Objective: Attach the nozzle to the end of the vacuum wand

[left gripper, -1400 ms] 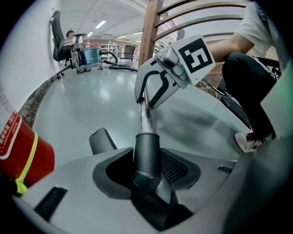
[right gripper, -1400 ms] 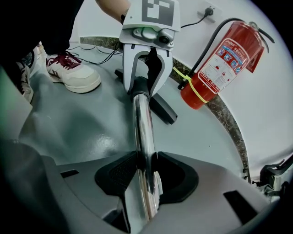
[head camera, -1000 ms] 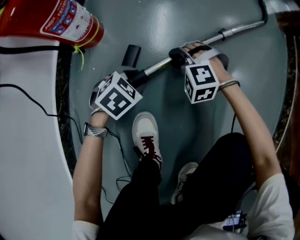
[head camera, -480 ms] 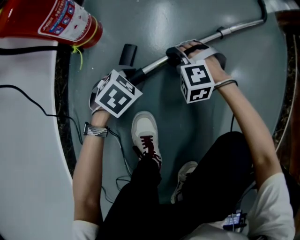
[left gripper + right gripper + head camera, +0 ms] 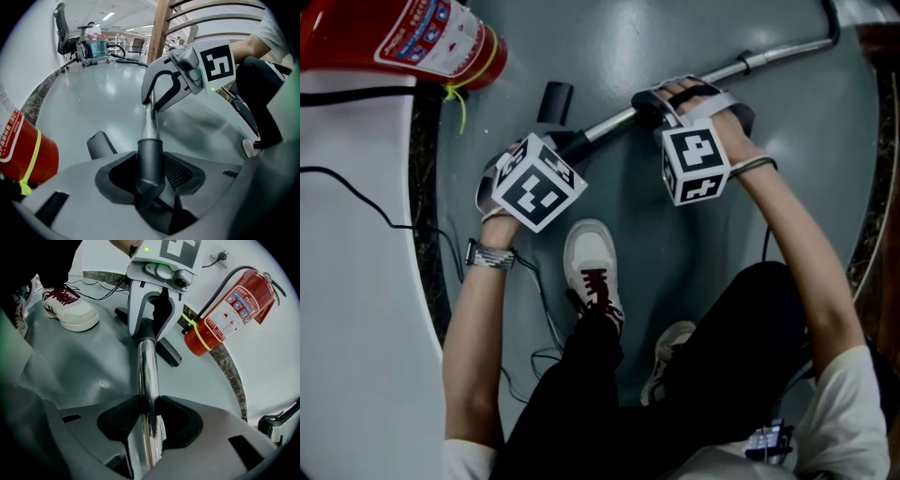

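Note:
A chrome vacuum wand point(image 5: 703, 80) slants across the grey floor from upper right to lower left. Its lower end sits in the dark grey neck point(image 5: 150, 161) of the nozzle, whose black floor head point(image 5: 555, 101) lies just beyond. My left gripper point(image 5: 567, 148) is shut on that neck, with a pad on either side. My right gripper point(image 5: 649, 110) is shut on the chrome tube point(image 5: 147, 376) a little further up the wand. Each gripper view shows the other gripper, the right one point(image 5: 173, 86) and the left one point(image 5: 154, 301), facing it along the tube.
A red fire extinguisher point(image 5: 403, 42) lies at the upper left beside a white curved base point(image 5: 356, 281) with a black cable point(image 5: 366, 202). The person's white shoe point(image 5: 591, 267) stands just below the grippers. A stone rim point(image 5: 872, 225) borders the floor on the right.

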The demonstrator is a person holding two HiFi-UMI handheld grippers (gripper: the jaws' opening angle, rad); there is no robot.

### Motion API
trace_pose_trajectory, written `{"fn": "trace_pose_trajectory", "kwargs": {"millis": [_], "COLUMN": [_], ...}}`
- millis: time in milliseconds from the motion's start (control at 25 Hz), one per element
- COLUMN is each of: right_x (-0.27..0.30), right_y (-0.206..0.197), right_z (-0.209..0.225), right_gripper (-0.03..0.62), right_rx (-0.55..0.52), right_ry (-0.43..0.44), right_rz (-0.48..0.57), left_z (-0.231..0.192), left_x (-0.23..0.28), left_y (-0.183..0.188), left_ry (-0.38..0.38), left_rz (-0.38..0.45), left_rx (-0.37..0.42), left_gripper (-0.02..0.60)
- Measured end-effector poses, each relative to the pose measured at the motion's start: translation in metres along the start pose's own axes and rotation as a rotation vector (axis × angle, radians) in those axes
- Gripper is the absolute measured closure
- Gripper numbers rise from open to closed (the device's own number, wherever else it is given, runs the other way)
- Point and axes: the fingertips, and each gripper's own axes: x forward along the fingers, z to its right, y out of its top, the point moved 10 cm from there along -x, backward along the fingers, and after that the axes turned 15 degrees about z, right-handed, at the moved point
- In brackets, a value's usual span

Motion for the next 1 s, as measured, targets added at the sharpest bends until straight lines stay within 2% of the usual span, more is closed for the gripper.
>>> {"fn": "trace_pose_trajectory", "kwargs": {"millis": [280, 680, 1000], "right_x": [-0.001, 0.004, 0.006], "right_y": [0.004, 0.003, 0.0], "right_z": [0.003, -0.005, -0.009], "right_gripper": [0.444, 0.445, 0.445], "right_rx": [-0.018, -0.04, -0.008], "right_ry": [-0.012, 0.021, 0.025], "right_rz": [0.015, 0.002, 0.007], "left_z": [0.001, 0.009, 0.008], "left_x": [0.0, 0.009, 0.007], "left_y": [0.005, -0.001, -0.002], "left_ry": [-0.041, -0.056, -0.048], "left_rz": [-0.021, -0.044, -0.014], "left_rx": [0.07, 0.103, 0.109], "left_gripper": [0.4, 0.4, 0.4]}}
